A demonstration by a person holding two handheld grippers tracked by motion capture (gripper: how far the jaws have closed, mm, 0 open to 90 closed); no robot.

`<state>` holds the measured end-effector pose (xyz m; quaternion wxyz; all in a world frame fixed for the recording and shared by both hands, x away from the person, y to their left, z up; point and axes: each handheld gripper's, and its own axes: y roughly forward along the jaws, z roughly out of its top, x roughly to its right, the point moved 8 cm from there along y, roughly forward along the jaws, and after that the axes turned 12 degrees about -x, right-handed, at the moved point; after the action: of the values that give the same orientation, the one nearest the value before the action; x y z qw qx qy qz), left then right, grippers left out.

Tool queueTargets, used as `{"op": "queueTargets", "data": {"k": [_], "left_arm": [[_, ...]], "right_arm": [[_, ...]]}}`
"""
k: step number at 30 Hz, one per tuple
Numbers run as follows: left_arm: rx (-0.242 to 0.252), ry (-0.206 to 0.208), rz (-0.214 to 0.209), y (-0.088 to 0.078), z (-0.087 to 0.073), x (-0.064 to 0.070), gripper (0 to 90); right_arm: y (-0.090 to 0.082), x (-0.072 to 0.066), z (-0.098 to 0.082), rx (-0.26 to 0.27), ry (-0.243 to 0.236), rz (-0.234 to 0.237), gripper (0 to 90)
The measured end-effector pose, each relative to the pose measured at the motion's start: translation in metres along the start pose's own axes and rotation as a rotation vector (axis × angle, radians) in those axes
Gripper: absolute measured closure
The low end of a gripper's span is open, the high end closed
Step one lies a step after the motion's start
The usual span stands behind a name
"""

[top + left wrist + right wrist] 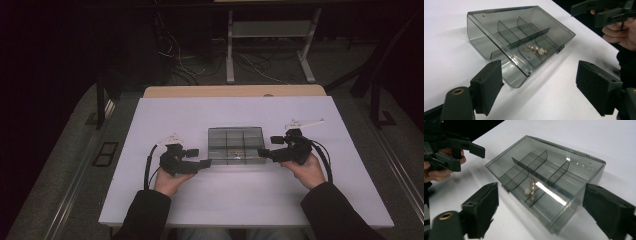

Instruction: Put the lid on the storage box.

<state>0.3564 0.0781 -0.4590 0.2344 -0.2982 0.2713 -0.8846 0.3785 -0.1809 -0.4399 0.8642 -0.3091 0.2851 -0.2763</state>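
A box (236, 145) sits on the table (150, 200) at its middle, lid shut. Dividers split it into compartments; beads (536, 50) lie in the middle one of the near row. The left gripper (202, 163) is at the box's left end, the right gripper (265, 150) at its right end.

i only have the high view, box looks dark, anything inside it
Observer: Yes, the left gripper view shows a small pearl-and-gold trinket in one compartment of the box.
Operator: lid open or shut
Observer: Shut; the right gripper view shows the clear lid lying flat over the dividers.
Operator: are my fingers touching it
Observer: No. The left gripper and the right gripper are both open, with white table between each one's fingers and the box.
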Motion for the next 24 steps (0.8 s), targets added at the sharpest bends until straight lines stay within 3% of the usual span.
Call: {"op": "queueTargets", "data": {"k": [2, 4, 9, 13, 24], "left_arm": [[-0.003, -0.001, -0.007, -0.001, -0.003, 0.002, 15.9], [-0.005, 0.004, -0.011, -0.003, -0.005, 0.003, 13.8], [-0.007, -0.008, -0.02, -0.008, -0.012, 0.006, 5.5], [-0.018, -0.002, -0.001, -0.01, -0.021, 0.007, 0.6], [-0.015, 0.001, -0.007, -0.015, -0.038, 0.011, 0.0]], "right_arm": [[-0.004, -0.001, -0.005, 0.007, 0.004, 0.003, 10.4], [-0.008, -0.001, -0.01, 0.011, 0.01, 0.002, 0.0], [-0.017, -0.006, -0.022, 0.01, 0.001, 0.007, 0.4], [-0.024, -0.01, -0.031, 0.014, -0.006, 0.012, 0.5], [-0.036, -0.015, -0.056, 0.035, -0.011, 0.013, 0.5]]}}
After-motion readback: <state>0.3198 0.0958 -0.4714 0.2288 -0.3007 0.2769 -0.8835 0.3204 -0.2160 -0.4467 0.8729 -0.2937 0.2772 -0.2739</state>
